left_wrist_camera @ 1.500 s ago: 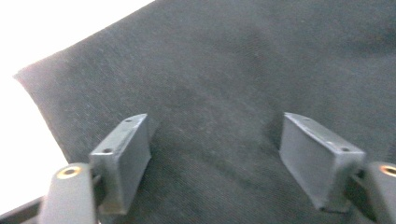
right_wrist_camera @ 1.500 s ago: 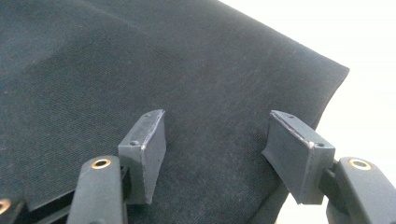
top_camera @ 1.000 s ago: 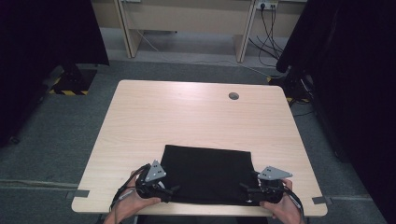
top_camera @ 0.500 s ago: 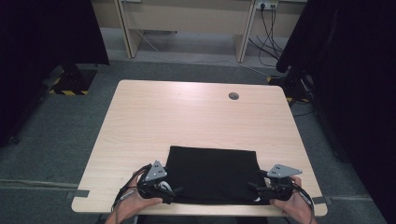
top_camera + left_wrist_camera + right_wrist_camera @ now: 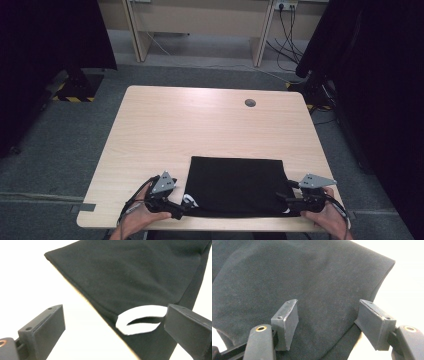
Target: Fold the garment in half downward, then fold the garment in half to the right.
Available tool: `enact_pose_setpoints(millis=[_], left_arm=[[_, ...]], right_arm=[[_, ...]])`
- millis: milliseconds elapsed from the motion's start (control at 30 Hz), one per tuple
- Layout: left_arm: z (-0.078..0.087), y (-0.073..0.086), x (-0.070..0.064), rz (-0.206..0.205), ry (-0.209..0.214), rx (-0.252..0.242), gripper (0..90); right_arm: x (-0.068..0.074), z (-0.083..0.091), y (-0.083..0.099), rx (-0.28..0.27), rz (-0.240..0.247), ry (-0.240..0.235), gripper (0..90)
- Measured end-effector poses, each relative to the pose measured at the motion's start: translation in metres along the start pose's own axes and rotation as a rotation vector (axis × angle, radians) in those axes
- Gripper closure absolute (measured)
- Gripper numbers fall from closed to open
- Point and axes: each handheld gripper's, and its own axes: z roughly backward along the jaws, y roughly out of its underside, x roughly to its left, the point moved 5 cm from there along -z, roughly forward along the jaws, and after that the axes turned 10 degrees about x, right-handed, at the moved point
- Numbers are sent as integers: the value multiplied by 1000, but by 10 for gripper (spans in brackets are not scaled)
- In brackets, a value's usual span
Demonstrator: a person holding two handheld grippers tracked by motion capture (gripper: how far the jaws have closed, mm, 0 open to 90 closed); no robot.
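A black cloth [image 5: 235, 184] lies folded flat near the front edge of the wooden table [image 5: 200, 130]. At its near left corner is my left gripper [image 5: 176, 210], open. In the left gripper view the cloth [image 5: 130, 277] shows a white loop-shaped mark [image 5: 140, 320] at its edge, and my left gripper [image 5: 115, 332] has its jaws spread wide around that edge. My right gripper [image 5: 290, 200] is at the near right corner. In the right gripper view its jaws stand open astride the corner of the cloth [image 5: 299, 272], right gripper [image 5: 329, 323] gripping nothing.
A round cable hole [image 5: 250, 103] sits at the table's far right. Desk legs and cables [image 5: 287, 20] stand on the grey floor beyond. Dark curtains [image 5: 370, 75] hang on both sides. The person's hands [image 5: 325, 220] reach in over the near table edge.
The cloth has slid to the right and slightly nearer the front edge, and both grippers have moved right with its near corners.
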Motion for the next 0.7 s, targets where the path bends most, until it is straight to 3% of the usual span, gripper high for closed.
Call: enact_pose_setpoints(millis=[300, 700], left_arm=[[-5, 2, -2, -13, 5, 19, 24], [-6, 2, -9, -40, 1, 24, 24]], right_arm=[[-14, 4, 4, -1, 45, -47, 346], [-20, 4, 4, 1, 47, -46, 346]])
